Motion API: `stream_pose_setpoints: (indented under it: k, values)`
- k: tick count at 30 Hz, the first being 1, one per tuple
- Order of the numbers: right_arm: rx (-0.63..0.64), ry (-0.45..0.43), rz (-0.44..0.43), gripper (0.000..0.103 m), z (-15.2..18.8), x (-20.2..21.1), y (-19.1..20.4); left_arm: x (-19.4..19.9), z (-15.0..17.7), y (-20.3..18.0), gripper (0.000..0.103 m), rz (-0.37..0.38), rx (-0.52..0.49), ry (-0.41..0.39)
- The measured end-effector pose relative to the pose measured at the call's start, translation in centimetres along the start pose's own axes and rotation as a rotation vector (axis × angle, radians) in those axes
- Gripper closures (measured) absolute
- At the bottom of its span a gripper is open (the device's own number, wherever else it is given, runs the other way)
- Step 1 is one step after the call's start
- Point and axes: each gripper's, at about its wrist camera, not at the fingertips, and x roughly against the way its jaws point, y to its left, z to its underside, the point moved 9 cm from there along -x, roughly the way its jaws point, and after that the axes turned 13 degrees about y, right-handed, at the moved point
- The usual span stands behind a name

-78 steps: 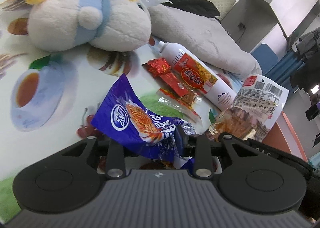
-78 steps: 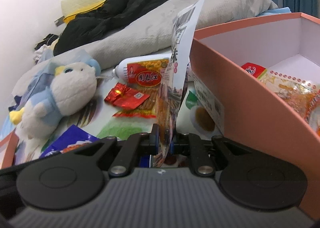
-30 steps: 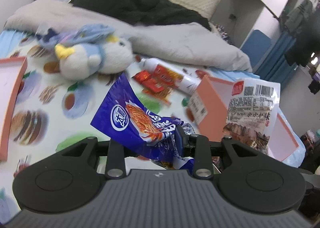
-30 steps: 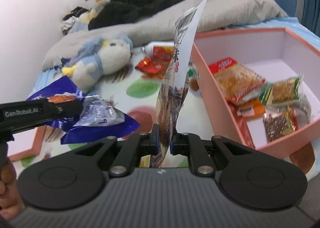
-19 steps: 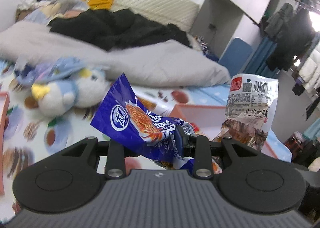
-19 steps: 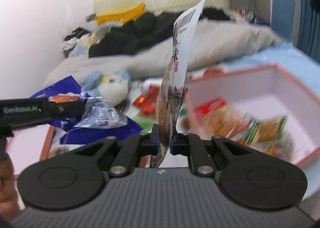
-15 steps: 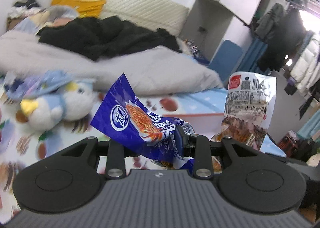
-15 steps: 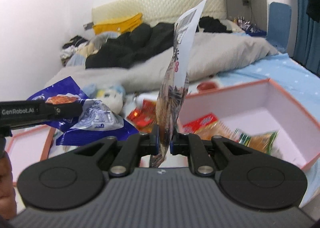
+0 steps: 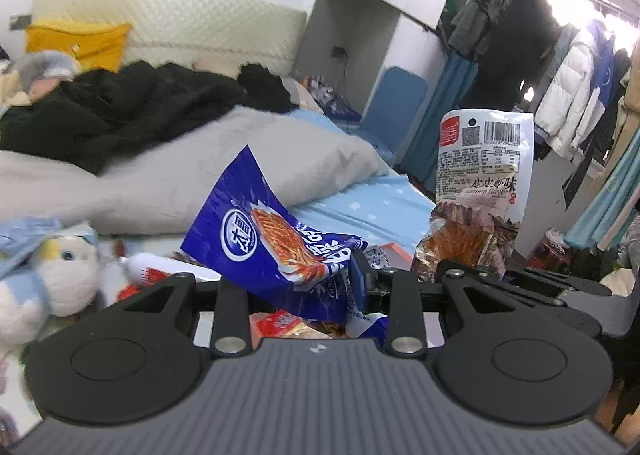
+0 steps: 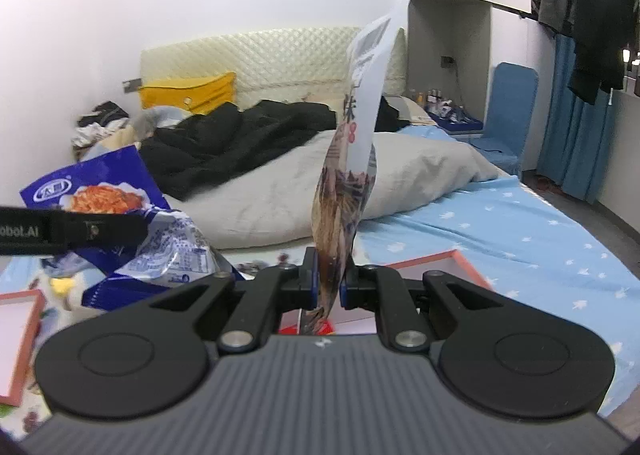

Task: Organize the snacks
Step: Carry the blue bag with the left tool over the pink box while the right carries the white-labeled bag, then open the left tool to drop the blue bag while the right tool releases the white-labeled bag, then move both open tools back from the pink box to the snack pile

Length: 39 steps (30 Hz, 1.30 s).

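My left gripper (image 9: pixel 320 291) is shut on a crumpled blue snack bag (image 9: pixel 260 239), held high above the bed. In the right wrist view the same blue bag (image 10: pixel 120 215) hangs at the left under the left gripper's black finger. My right gripper (image 10: pixel 329 283) is shut on a white snack packet with a barcode (image 10: pixel 352 175), seen edge-on and standing upright. That white packet (image 9: pixel 480 183) shows its printed back at the right of the left wrist view. A pink open box (image 10: pixel 440 259) lies below, mostly hidden behind the right gripper.
A plush toy (image 9: pixel 44 275) and a white tube (image 9: pixel 152 271) lie on the patterned sheet at lower left. A pink box lid (image 10: pixel 20 335) sits at far left. Grey duvet (image 10: pixel 280 191), black clothes and a padded headboard are behind; hanging coats (image 9: pixel 560 95) at the right.
Both grippers have risen well above the bed with their packets still gripped. The views now look toward the headboard, and the pink box and its snacks have dropped almost out of sight.
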Motion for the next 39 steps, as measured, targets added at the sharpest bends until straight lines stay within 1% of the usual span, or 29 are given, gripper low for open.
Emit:
stream_pose_setpoints:
  k: [3,7,10,14,15,17,19,21,23,24,26,27,28,29,30,35,39]
  values:
    - [0.011,0.051,0.008,0.091,0.6,-2.2,-1.6,-3.2,-0.8,-0.8,0.066,0.021,0.001,0.047]
    - [0.022,0.144,0.024,0.091,2.8,-5.7,-3.7,-7.7,-1.0,-1.6,0.066,0.007,-0.006,0.116]
    - [0.014,0.203,0.029,0.091,4.4,-7.8,-4.9,-11.0,-0.4,-2.6,0.066,-0.010,-0.045,0.174]
    - [0.005,0.230,0.050,0.091,6.1,-9.6,-6.2,-15.1,0.9,-3.1,0.065,-0.029,-0.076,0.255]
    - [-0.004,0.252,0.048,0.091,6.7,-10.3,-6.6,-16.0,1.2,-3.0,0.066,-0.039,-0.077,0.270]
    - [-0.007,0.289,0.035,0.091,7.9,-11.2,-7.0,-17.2,1.8,-3.0,0.065,-0.048,-0.089,0.295]
    - [-0.010,0.314,0.049,0.091,9.3,-11.8,-7.4,-18.6,2.2,-3.0,0.065,-0.055,-0.091,0.318]
    - [-0.015,0.340,0.062,0.091,10.3,-12.4,-7.8,-19.3,2.8,-2.8,0.065,-0.057,-0.082,0.339]
    - [-0.025,0.360,0.053,0.090,11.2,-12.6,-7.8,-19.8,3.4,-2.6,0.065,-0.053,-0.070,0.354]
    - [-0.028,0.358,0.052,0.089,11.4,-12.6,-7.9,-19.9,3.5,-2.6,0.064,-0.057,-0.069,0.356]
    - [-0.038,0.354,0.057,0.088,11.4,-12.3,-8.2,-20.1,3.7,-2.5,0.053,-0.055,-0.068,0.365]
    - [-0.047,0.354,0.059,0.082,11.4,-12.3,-8.2,-20.2,3.7,-2.5,0.040,-0.058,-0.062,0.363]
    - [-0.052,0.356,0.060,0.071,11.3,-12.5,-8.5,-20.1,3.7,-2.4,0.031,-0.064,-0.055,0.358]
    - [-0.053,0.352,0.058,0.047,11.1,-12.7,-8.7,-20.0,3.6,-2.2,0.031,-0.065,-0.052,0.350]
    - [-0.049,0.339,0.056,0.036,11.1,-12.5,-8.6,-19.9,3.5,-2.0,0.031,-0.063,-0.051,0.345]
    - [-0.033,0.320,0.049,0.037,10.9,-11.6,-8.0,-18.1,2.6,-1.6,0.031,-0.060,-0.039,0.309]
    - [-0.037,0.289,0.047,0.037,9.9,-10.7,-7.9,-15.5,1.4,-1.7,0.031,-0.053,-0.036,0.256]
